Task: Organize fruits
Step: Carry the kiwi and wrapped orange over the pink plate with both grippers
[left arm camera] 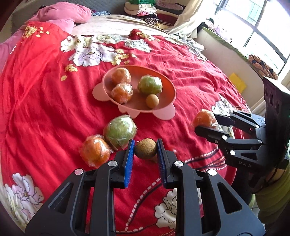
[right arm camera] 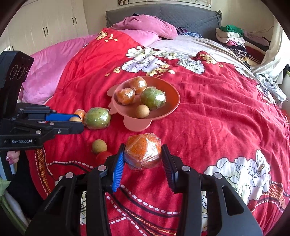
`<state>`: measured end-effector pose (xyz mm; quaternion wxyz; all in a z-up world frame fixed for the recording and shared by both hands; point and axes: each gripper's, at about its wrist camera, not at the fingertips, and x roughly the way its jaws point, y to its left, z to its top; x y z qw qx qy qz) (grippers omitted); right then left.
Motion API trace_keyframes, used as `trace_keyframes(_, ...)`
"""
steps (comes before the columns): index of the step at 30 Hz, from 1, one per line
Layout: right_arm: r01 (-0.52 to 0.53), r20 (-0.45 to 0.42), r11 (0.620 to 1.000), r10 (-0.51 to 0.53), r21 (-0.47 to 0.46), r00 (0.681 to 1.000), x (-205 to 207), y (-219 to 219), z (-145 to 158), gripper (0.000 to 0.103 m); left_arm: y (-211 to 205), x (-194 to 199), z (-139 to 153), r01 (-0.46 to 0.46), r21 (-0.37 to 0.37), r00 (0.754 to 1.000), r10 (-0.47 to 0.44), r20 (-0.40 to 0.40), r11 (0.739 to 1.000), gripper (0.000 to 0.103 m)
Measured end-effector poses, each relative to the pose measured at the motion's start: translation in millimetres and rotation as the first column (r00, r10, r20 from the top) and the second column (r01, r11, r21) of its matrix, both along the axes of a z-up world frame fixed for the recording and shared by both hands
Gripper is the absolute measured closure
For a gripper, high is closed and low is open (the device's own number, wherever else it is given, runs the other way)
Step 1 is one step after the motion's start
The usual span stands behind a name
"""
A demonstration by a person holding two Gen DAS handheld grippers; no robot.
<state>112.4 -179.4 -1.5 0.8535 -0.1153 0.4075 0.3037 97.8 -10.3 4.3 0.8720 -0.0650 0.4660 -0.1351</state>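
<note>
the left gripper (left arm camera: 145, 149) pinches a small brown fruit (left arm camera: 145, 148), and the right gripper (right arm camera: 143, 154) clamps a wrapped orange (right arm camera: 143, 151), both near the pink bowl (left arm camera: 168, 85). the slippery wrap may let the orange slide out, and the round brown fruit can roll from the narrow pads.

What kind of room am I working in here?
A bedroom, most likely: the fruit and the pink scalloped plastic bowl sit on a bed with a red floral bedspread, a grey padded headboard and pink pillows behind, and white wardrobe doors to one side.
</note>
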Motion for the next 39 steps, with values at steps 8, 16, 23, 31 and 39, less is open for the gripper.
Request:
trace_keyframes(8,0.007,0.013,1.000,-0.007,0.009,1.000,3,-1,6,0.065,4,9,9,-0.011,0.000,1.000,0.011,0.020,1.000,0.086)
trace_keyframes(16,0.014,0.027,1.000,-0.015,0.019,1.000,11,-2,14,0.065,5,17,14,-0.014,0.004,0.999,0.014,0.030,1.000,0.086)
trace_keyframes(23,0.019,0.036,0.999,-0.020,0.027,0.999,21,0,20,0.065,1,32,13,-0.002,0.008,1.000,0.002,0.030,1.000,0.086)
trace_keyframes(31,0.047,0.045,0.998,-0.049,0.033,0.998,36,-1,27,0.065,-5,54,8,0.015,0.010,1.000,-0.016,0.020,1.000,0.086)
trace_keyframes(39,0.076,0.053,0.997,-0.077,0.035,0.996,53,-7,30,0.065,-19,78,-1,0.047,0.028,0.999,-0.048,0.004,0.998,0.086)
